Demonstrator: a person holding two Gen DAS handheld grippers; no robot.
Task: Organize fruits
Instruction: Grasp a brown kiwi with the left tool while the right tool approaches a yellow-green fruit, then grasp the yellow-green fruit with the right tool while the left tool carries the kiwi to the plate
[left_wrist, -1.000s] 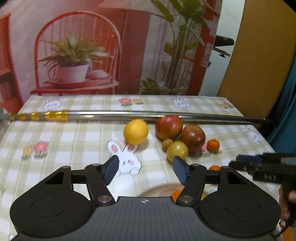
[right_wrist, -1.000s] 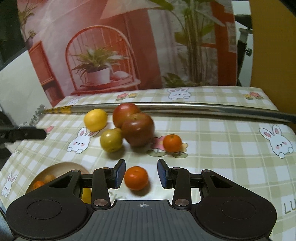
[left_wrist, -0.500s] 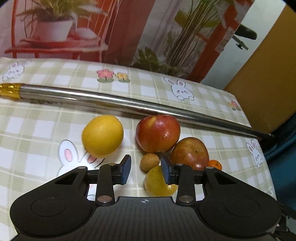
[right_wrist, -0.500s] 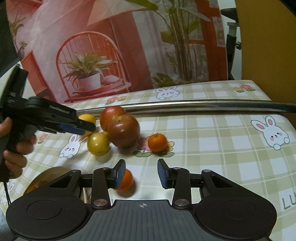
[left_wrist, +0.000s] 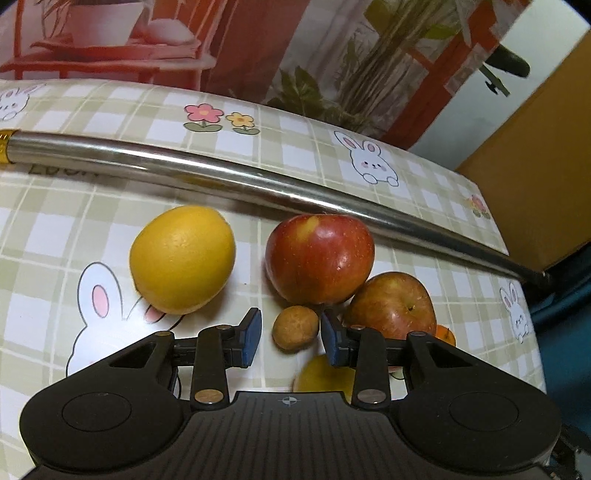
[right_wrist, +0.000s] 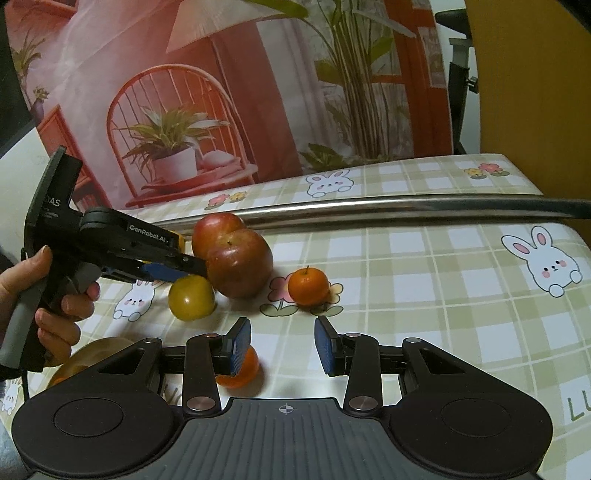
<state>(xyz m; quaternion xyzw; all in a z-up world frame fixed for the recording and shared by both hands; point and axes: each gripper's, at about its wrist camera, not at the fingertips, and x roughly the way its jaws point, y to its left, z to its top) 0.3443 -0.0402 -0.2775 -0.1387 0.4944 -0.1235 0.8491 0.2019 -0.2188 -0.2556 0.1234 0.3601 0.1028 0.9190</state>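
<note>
Clearly "GenRobot.AI" on left gripper (right_wrist: 184, 267)

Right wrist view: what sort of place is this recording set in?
Probably a staged home-style tabletop, not a real kitchen: a checked bunny tablecloth with loose apples and tangerines, and behind it a printed backdrop picturing a chair and potted plants.

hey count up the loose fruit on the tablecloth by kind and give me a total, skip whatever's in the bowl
Red apples: 2
Large yellow citrus: 1
Yellow-green round fruit: 1
Small brown fruit: 1
Small oranges: 2
Total: 7
</note>
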